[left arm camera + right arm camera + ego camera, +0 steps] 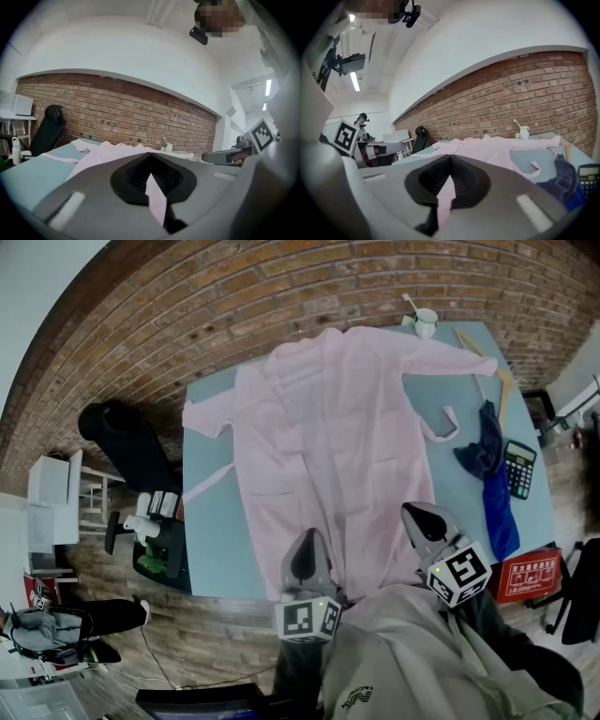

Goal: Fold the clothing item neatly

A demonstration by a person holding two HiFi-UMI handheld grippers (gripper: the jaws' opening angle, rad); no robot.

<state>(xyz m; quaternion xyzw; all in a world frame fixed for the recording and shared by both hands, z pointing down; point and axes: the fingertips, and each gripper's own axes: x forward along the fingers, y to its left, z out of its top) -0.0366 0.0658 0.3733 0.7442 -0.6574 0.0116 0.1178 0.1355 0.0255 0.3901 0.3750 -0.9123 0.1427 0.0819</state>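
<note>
Left gripper and right gripper, jaws clamped on robe.

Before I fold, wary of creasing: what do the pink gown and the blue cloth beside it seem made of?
Pink gown: thin woven fabric, matte, perhaps cotton or a blend; it lies flat with soft, shallow wrinkles. Blue cloth: a heavier, soft matte textile, bunched in deep folds; the fibre cannot be told.
</note>
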